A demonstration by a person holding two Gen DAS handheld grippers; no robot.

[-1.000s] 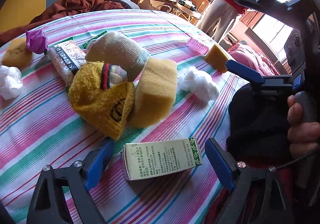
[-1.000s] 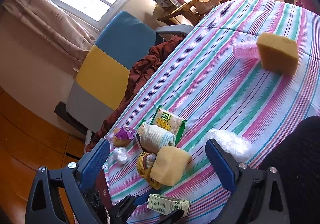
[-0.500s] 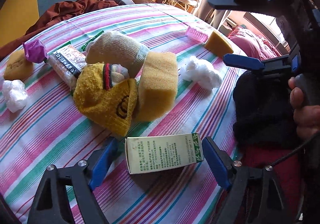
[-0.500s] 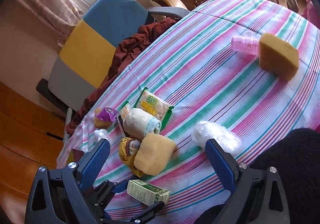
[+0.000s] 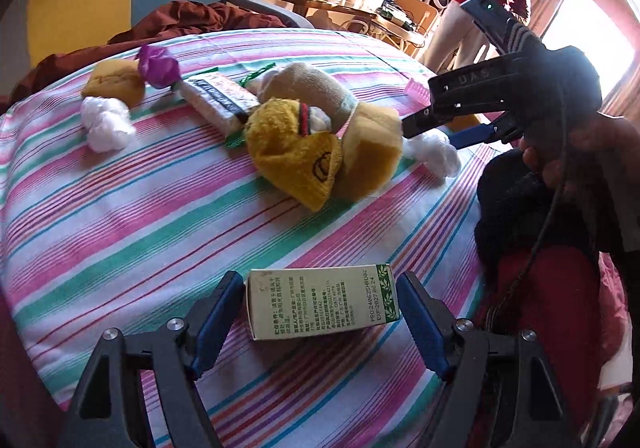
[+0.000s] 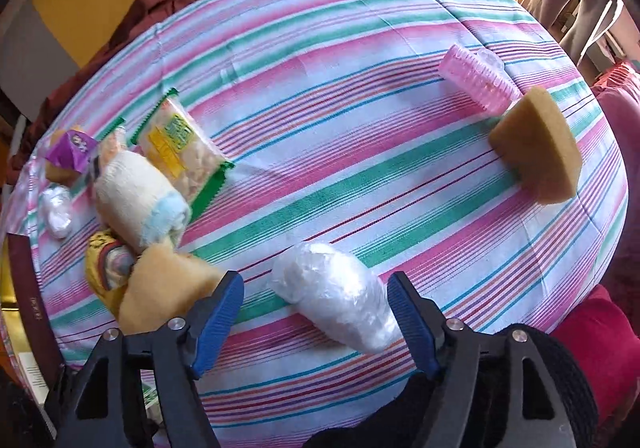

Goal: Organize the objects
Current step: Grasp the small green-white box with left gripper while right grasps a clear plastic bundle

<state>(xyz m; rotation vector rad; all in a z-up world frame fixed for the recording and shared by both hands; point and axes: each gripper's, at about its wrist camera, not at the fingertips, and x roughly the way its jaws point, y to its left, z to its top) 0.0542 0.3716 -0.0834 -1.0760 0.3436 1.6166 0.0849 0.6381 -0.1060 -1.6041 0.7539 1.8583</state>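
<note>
Fingers of the right gripper (image 6: 314, 312) have just narrowed around the white plastic wad (image 6: 334, 306) (contact unclear), while the left gripper (image 5: 320, 312) holds the green-and-white carton (image 5: 322, 302), so both pickups look underway.

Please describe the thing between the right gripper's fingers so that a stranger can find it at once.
On the striped tablecloth, look at the near edge, right of the pile of socks and sponge. Between the blue fingers of the right gripper lies a white plastic-wrapped bundle. It is larger than the other white wad, which lies far left.
</note>
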